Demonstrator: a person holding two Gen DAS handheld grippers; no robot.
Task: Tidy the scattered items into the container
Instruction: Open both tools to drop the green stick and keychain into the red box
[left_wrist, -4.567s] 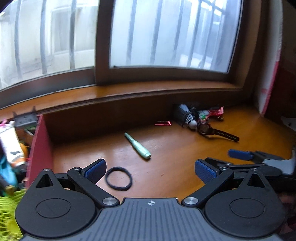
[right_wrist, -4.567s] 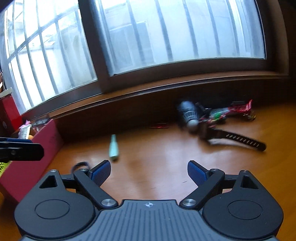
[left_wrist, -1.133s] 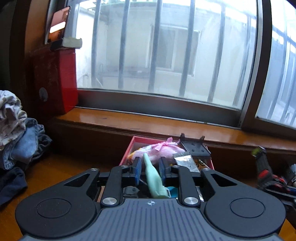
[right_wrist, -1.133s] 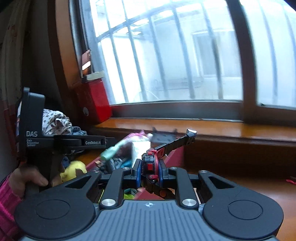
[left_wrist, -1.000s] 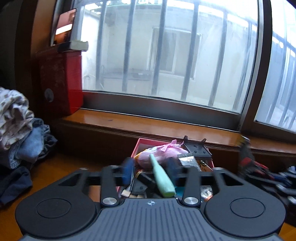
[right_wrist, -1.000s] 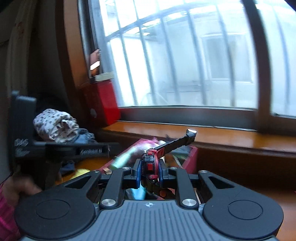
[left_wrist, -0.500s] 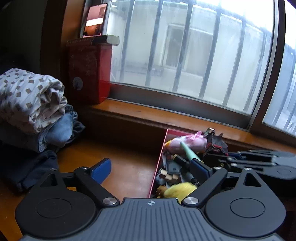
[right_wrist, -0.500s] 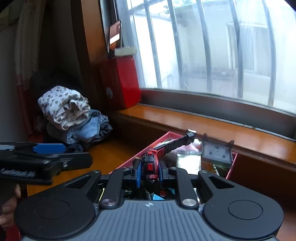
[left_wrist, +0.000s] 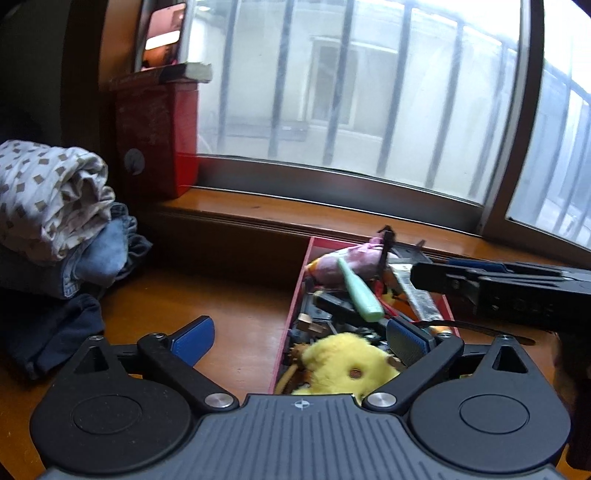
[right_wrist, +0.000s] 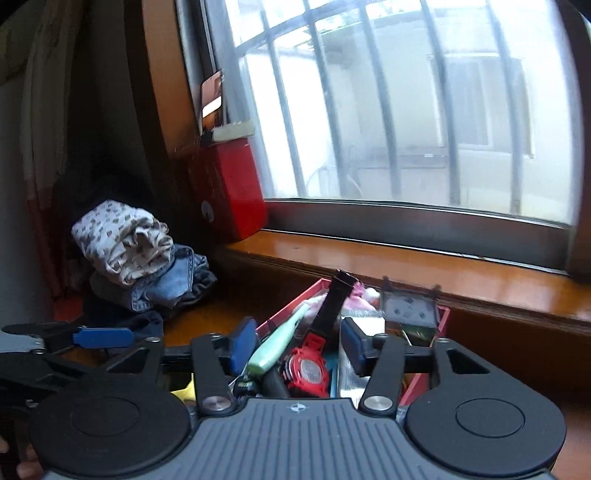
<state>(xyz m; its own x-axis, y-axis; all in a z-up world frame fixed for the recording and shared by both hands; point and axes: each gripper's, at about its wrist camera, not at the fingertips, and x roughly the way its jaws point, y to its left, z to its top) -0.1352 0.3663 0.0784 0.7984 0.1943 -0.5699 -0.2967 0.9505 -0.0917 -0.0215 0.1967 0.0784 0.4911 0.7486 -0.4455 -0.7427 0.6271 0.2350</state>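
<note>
The red container (left_wrist: 295, 314) under the window sill is packed with small items. On top of them lies the mint-green pen (left_wrist: 358, 291), free of any grip. My left gripper (left_wrist: 300, 339) hangs over the container's near left wall, its jaws opening wide with nothing held between them. My right gripper (right_wrist: 297, 345) is above the container (right_wrist: 288, 306) with its jaws opening. The red and black watch (right_wrist: 308, 369) sits between the pads (right_wrist: 352, 345) without touching them, its strap leaning up out of the container. The green pen (right_wrist: 279, 345) lies beside the watch.
A yellow plush toy (left_wrist: 347, 365) fills the container's near end. A pile of folded clothes (left_wrist: 55, 206) sits on the desk to the left. A tall red box (left_wrist: 159, 129) stands on the sill. My right gripper (left_wrist: 498, 280) reaches in from the right.
My left gripper let go of the green pen, which now lies in the container, and drifted left. My right gripper's jaws parted from the watch, which dropped among the items.
</note>
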